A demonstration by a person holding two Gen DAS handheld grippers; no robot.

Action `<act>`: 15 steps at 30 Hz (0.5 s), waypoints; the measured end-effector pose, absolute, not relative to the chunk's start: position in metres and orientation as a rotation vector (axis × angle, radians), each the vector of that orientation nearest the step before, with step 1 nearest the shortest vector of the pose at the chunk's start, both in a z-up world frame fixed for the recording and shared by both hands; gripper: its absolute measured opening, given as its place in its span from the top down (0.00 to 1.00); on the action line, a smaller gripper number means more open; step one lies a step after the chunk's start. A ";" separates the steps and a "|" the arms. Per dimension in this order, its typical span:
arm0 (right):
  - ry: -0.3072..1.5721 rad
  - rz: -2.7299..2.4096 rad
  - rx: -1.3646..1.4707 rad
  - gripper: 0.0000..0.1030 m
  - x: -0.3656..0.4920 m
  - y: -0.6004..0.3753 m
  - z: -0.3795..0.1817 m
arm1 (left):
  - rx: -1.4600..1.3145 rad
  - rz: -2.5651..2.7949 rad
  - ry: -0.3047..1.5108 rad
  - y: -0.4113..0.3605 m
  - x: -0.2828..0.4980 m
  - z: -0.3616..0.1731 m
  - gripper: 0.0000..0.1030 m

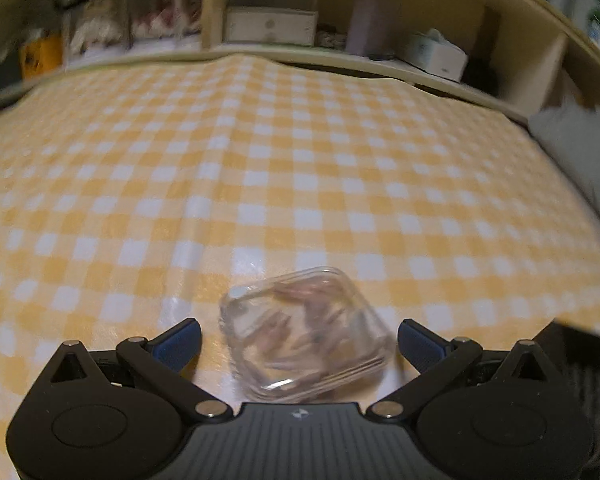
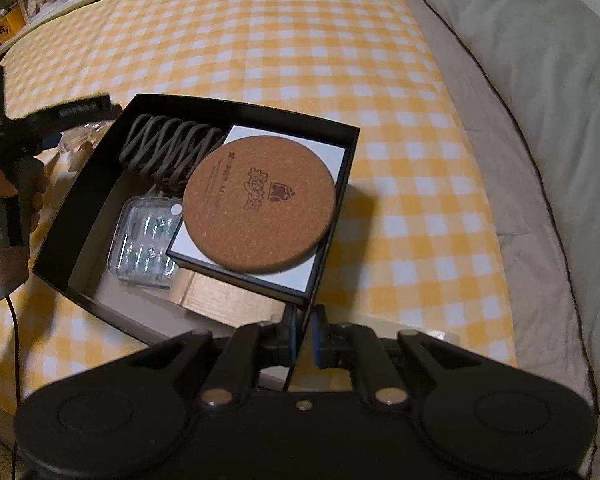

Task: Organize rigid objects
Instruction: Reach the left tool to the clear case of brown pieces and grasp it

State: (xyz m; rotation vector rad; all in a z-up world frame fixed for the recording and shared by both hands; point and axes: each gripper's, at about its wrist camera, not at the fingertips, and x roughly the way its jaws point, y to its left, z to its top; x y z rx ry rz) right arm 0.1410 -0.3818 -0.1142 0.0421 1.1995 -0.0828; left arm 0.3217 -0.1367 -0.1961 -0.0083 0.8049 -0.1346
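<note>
A small clear plastic case with brownish pieces inside lies on the yellow checked cloth, between the wide-open fingers of my left gripper, which do not touch it. My right gripper is shut on the near wall of a black open box. The box holds a round cork coaster on a white-topped flat box, a grey zigzag rack and a clear blister pack. The left gripper shows in the right wrist view, just left of the box, with the clear case under it.
The checked cloth covers the surface. A cream shelf unit with boxes and clutter stands along the far edge. A grey cushion and beige bedding lie to the right of the cloth.
</note>
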 end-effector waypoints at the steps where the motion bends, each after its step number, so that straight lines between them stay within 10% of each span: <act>1: 1.201 -0.085 0.044 0.92 0.142 -0.382 -0.115 | 0.023 -0.138 0.805 -0.135 0.322 -0.196 0.00; 15: 1.214 -0.080 0.025 0.92 0.144 -0.381 -0.117 | -0.043 -0.153 0.784 -0.061 0.331 -0.192 0.01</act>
